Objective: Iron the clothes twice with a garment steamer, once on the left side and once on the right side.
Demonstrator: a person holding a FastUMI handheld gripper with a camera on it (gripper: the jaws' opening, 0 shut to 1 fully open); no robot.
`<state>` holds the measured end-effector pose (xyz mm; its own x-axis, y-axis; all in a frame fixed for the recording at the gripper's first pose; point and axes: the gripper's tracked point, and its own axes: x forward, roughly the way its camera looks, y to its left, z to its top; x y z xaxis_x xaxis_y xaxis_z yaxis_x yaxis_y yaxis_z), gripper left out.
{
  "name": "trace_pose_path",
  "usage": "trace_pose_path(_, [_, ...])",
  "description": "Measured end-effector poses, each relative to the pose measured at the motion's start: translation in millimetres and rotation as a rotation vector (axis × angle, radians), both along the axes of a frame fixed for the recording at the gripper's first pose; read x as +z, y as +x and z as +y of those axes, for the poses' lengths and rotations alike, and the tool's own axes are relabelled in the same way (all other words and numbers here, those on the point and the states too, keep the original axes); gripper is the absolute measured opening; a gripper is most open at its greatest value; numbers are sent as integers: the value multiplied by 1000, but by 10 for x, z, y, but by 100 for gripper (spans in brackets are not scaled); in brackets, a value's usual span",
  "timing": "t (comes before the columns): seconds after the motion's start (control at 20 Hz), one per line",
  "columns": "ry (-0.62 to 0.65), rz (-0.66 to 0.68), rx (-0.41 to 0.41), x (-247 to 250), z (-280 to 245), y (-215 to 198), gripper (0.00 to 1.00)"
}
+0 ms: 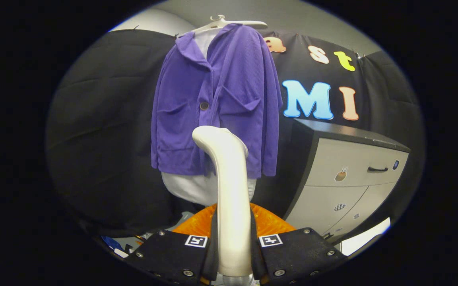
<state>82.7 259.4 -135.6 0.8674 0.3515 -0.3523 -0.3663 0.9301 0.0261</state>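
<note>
Gripper (233,254) fingers clamp the garment steamer (229,190), nozzle short of the purple jacket (213,103). Approach step; next, probably advance to one side.

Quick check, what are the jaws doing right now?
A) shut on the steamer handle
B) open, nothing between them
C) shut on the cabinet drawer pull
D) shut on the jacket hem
A: the gripper has both jaws pressed on the steamer handle, which rises between them toward the purple jacket hanging beyond; the cabinet stands off to the side, untouched.
</note>
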Motion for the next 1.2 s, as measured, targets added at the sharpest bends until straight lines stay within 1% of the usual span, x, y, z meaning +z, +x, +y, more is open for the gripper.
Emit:
trace_pose_path(0.2, [66,-126,18,736,104,152,33])
trace_pose_path(0.5, [132,-293,55,1775,357,405,33])
trace_pose_path(0.75, [152,-409,87,2493,658,612,33])
trace_pose_path(0.9, [165,-452,95,2802,864,778,33])
trace_pose_path(1.2, [190,-477,101,3195,1323,1098,33])
